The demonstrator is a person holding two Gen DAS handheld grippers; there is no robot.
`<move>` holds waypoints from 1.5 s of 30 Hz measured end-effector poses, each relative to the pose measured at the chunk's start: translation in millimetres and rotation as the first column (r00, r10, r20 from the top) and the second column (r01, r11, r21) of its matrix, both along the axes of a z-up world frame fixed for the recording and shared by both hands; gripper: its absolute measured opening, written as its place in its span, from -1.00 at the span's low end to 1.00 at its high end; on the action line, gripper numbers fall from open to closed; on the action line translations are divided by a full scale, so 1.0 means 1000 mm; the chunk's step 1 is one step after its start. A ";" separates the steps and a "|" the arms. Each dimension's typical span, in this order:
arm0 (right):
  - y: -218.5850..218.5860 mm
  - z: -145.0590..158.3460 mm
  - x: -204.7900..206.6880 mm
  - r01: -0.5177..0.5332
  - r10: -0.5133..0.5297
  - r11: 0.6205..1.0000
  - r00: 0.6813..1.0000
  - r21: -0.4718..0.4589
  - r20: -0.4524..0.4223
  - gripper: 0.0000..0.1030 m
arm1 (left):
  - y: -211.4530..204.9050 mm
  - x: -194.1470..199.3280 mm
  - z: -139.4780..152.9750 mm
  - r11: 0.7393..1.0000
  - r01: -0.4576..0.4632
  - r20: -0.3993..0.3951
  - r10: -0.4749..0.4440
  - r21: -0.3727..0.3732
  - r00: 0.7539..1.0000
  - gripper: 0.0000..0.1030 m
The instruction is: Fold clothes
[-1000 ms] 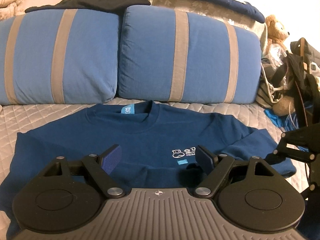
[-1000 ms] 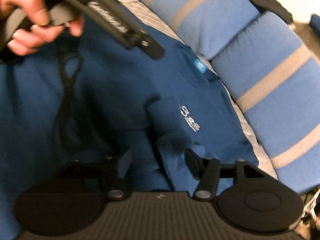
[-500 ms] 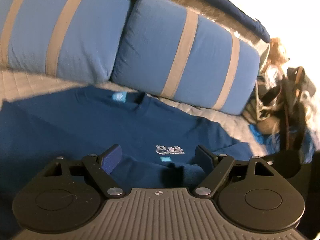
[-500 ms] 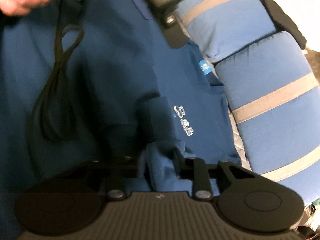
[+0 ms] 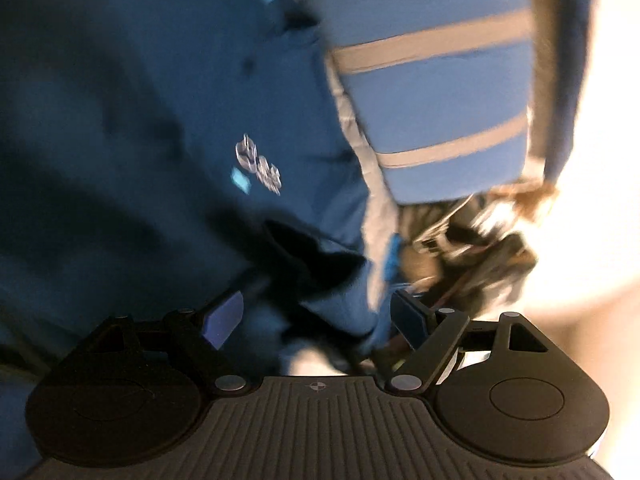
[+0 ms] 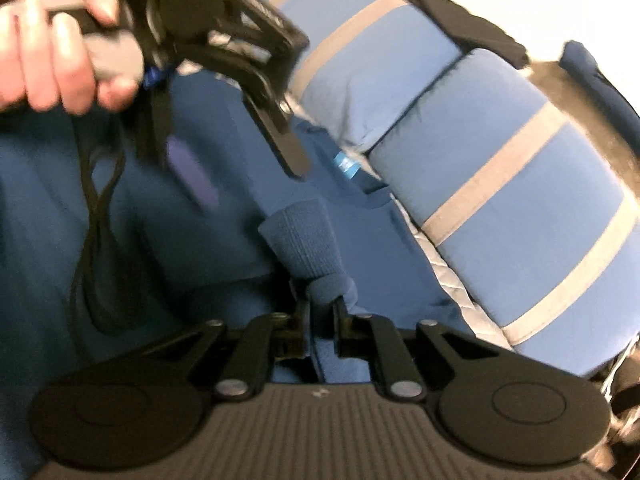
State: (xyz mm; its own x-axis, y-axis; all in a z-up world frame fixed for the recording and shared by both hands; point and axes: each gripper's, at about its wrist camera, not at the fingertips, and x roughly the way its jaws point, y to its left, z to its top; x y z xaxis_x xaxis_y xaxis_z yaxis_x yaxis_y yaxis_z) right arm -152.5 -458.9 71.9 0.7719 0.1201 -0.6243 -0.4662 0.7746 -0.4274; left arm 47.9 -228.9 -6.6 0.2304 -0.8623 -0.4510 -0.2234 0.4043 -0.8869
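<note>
Right hand-held gripper (image 6: 320,320) pinches sweatshirt (image 6: 224,248) cuff (image 6: 308,240); left hand-held gripper (image 5: 316,320) gapes wide, empty, above fabric.

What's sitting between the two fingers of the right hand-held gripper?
In the right wrist view, the right hand-held gripper is shut on the ribbed cuff of the dark blue sweatshirt; bunched cuff fabric fills the gap between its fingers.

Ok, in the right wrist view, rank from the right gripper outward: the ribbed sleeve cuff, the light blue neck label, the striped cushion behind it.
1. Ribbed sleeve cuff: pinched in the right gripper, just ahead of its fingertips.
2. Light blue neck label: farther up the sweatshirt, at the collar.
3. Striped cushion: beyond the collar, to the right.
</note>
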 end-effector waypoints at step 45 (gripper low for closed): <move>-0.120 -0.045 0.010 0.563 -0.576 0.808 0.817 0.171 0.031 0.91 | 0.001 -0.027 0.171 0.958 -0.082 0.653 -0.122 0.273 0.747 -0.91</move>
State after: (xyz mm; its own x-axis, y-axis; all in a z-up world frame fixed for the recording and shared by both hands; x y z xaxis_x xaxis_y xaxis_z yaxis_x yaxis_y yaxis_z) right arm -142.4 -579.1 26.6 0.7755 -0.2705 -0.5705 0.1078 0.9471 -0.3024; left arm 20.6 -228.1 164.1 0.5406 -0.7383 -0.4034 0.3849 0.6434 -0.6617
